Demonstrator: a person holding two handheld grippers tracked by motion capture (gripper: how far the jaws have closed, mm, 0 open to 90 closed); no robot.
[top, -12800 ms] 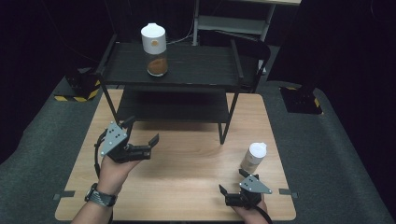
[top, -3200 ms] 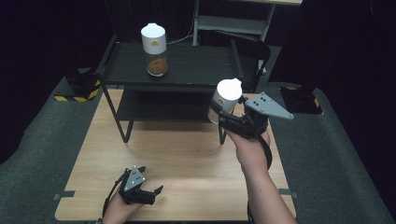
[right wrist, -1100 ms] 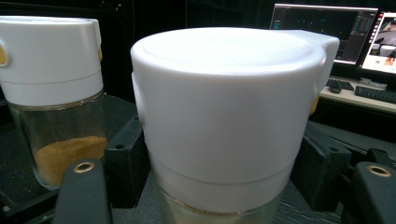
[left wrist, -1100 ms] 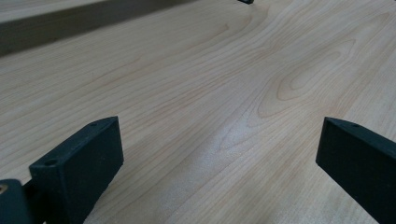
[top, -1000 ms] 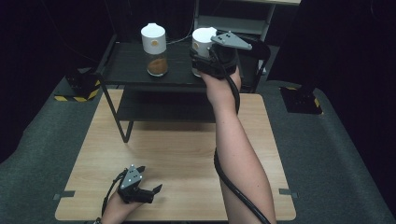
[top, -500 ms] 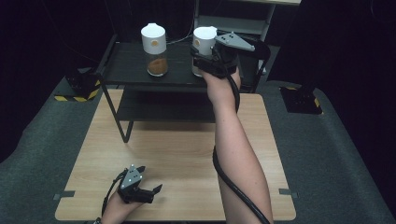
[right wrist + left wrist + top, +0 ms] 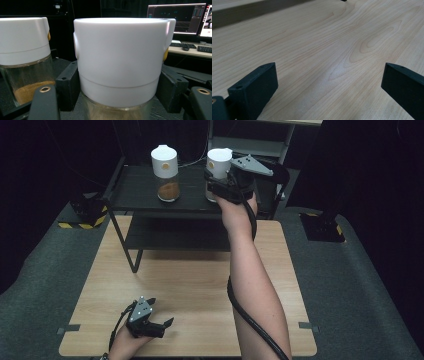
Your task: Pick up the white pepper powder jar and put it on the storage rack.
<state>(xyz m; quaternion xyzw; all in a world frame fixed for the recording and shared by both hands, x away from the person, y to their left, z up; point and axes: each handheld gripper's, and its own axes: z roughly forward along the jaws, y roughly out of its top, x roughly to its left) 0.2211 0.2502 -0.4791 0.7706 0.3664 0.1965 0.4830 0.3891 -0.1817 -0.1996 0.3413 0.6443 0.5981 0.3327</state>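
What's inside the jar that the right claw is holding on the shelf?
The held jar has a white cap covering most of it, and the right claw hides its glass. A pale, sandy band shows below the cap. The neighbouring jar holds brown powder.

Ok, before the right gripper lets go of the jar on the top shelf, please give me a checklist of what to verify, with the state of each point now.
1. Right gripper grips the white-lidded jar: ok, a jaw stands on each side just under the lid.
2. Jar upright: ok, its lid looks level in the right gripper view.
3. Jar base resting on the black shelf: cannot tell, the gripper hides the base.
4. Apart from the neighbouring spice jar: ok, a clear gap shows in the high view.
5. Away from the shelf's front edge: cannot tell.
6. Left gripper out of the way: ok, open and low over the wooden table.
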